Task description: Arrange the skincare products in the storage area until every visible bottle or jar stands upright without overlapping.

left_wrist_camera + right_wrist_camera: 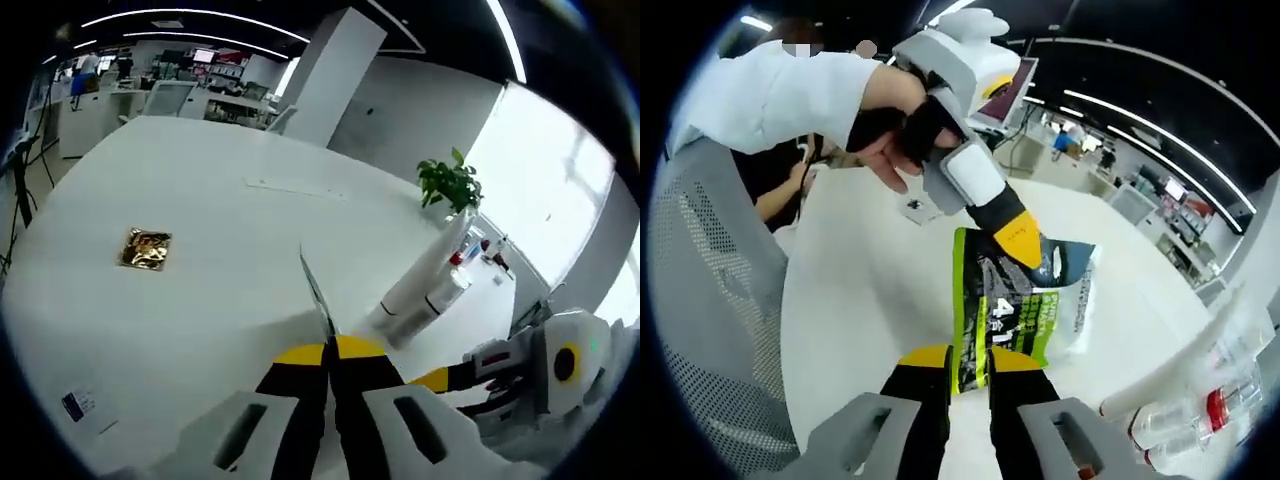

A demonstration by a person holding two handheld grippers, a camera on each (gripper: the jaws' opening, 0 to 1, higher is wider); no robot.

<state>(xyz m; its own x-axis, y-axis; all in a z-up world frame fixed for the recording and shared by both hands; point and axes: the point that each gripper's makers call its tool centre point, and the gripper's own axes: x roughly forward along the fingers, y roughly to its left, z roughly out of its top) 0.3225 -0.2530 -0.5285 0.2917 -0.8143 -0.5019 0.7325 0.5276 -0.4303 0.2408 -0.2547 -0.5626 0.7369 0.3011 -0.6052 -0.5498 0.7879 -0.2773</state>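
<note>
Gripping one pouch (pixel 1015 300), two tongs (pixel 967 362)

My left gripper (pixel 327 362) has black jaws with yellow tips, set in pale grey housings with dark slots. My right gripper (pixel 968 365) looks the same. Over my left hand (pixel 902 128) I wear a black fingerless glove, and my sleeve (pixel 775 95) is white.

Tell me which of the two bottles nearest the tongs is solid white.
The longer white bottle, opaque along its whole length; the clear bottle beside it is see-through with a red cap.
</note>
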